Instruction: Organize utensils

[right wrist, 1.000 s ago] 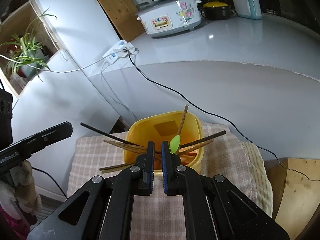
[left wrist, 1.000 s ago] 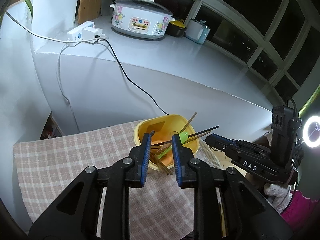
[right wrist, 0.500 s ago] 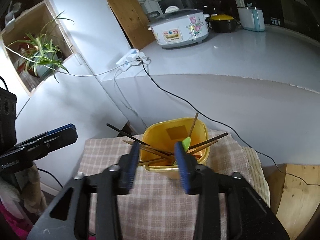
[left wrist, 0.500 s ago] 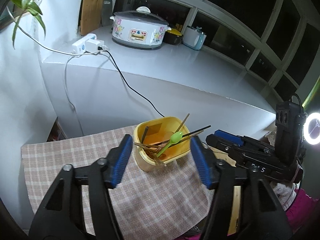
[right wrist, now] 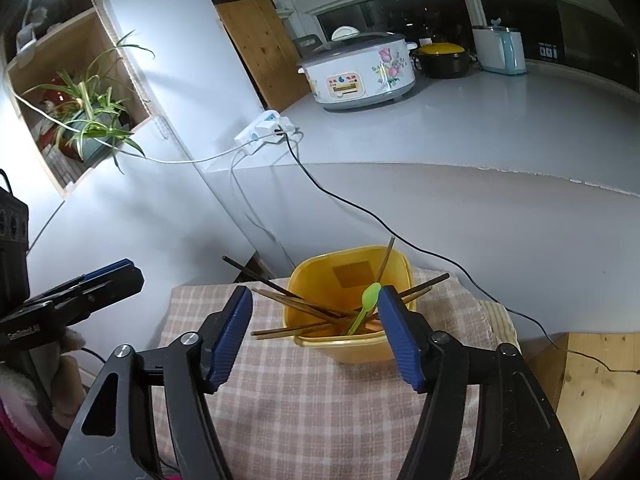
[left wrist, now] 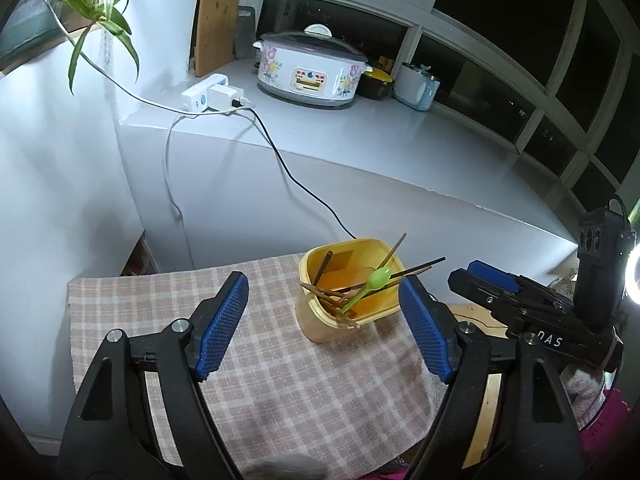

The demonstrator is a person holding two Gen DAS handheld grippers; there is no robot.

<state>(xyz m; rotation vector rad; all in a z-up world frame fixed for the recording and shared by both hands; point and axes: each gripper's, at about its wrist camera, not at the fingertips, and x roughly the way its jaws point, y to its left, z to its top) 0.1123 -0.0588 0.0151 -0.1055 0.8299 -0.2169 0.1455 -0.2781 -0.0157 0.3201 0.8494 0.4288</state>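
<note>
A yellow tub (left wrist: 320, 330) (right wrist: 362, 350) stands on the checked cloth (left wrist: 260, 380) (right wrist: 304, 412). Several brown chopsticks (left wrist: 324, 298) (right wrist: 276, 294) and a green spoon (left wrist: 378, 280) (right wrist: 370, 296) lean inside it, some poking over the rim. My left gripper (left wrist: 324, 332) hangs above the cloth just short of the tub, its jaws opening wide with nothing held. My right gripper (right wrist: 316, 336) hovers before the tub, jaws also opening, empty; the tub shows in the gap behind them. Each gripper appears at the edge of the other's view.
A white counter (left wrist: 400, 148) rises behind the small table, bearing a flowered rice cooker (left wrist: 310, 70), a power strip (left wrist: 210, 96) and a black cable (right wrist: 400, 236) that trails down past the tub. A spider plant (right wrist: 88, 116) sits in a wall niche. A wooden surface (right wrist: 592, 380) lies right.
Both grippers went from nearly shut to wide open and drew back and up from the tub. The spoon and chopsticks stay in the tub.
</note>
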